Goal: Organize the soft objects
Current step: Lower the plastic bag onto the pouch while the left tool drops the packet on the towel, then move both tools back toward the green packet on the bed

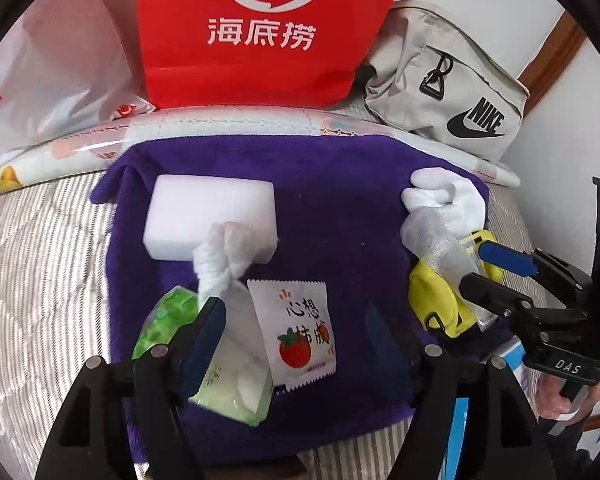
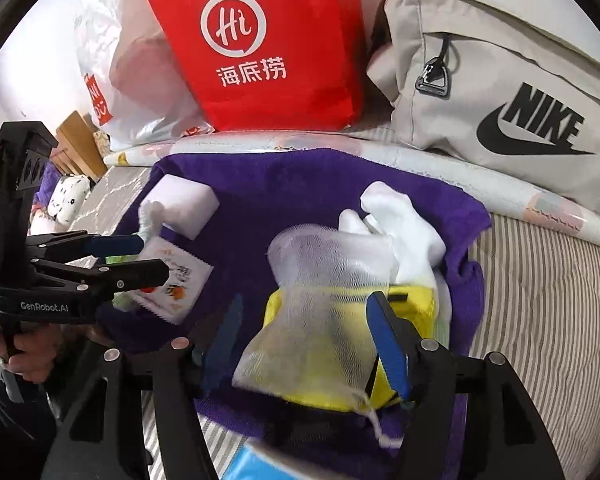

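Observation:
A purple towel [image 1: 320, 208] is spread on the bed. On its left lie a white sponge block [image 1: 208, 208], a knotted white cloth [image 1: 220, 256], a green wipe pack [image 1: 236, 376] and a white sachet with a tomato print [image 1: 296, 332]. My left gripper [image 1: 296, 328] is open over the sachet and wipe pack, with neither pressed. On the right, a white mesh bag [image 2: 328, 312] lies over a yellow pouch [image 2: 412, 304] beside a white glove [image 2: 404, 224]. My right gripper [image 2: 308, 336] is open, with the mesh bag loose between its fingers.
A red paper bag [image 1: 256, 32], a white plastic bag [image 1: 60, 80] and a grey Nike bag [image 2: 500, 80] stand along the wall behind the towel. Striped bedding [image 2: 540, 300] surrounds the towel. A blue-and-white item [image 2: 256, 464] lies at the near edge.

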{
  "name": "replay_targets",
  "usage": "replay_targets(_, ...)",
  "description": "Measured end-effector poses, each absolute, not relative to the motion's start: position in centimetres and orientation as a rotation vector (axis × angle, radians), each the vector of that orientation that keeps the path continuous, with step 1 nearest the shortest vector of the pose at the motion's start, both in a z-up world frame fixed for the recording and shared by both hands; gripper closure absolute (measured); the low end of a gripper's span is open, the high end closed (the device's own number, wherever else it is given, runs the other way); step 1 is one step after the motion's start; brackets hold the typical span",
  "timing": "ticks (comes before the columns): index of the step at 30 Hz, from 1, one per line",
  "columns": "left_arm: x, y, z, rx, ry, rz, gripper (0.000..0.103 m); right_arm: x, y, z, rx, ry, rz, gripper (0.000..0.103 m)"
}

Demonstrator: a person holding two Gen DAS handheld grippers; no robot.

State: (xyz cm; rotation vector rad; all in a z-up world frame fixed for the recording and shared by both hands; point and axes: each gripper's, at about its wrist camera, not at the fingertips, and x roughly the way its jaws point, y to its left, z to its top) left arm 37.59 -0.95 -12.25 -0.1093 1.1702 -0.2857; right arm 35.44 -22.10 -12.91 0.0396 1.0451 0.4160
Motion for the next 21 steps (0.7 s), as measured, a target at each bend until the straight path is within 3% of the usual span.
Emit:
replay_targets(9, 33.9, 1.2, -9.2, -0.108, 1.119, -0.242, 0.031, 31.0, -22.7, -10.0, 0.074, 1.008, 0.407, 0.039)
replay_targets(21, 22.6, 1.8, -5.9, -0.023, 0.999, -0.310, 0.032, 22.3, -21.8, -7.3, 0.077, 0.964, 0.419, 0.039)
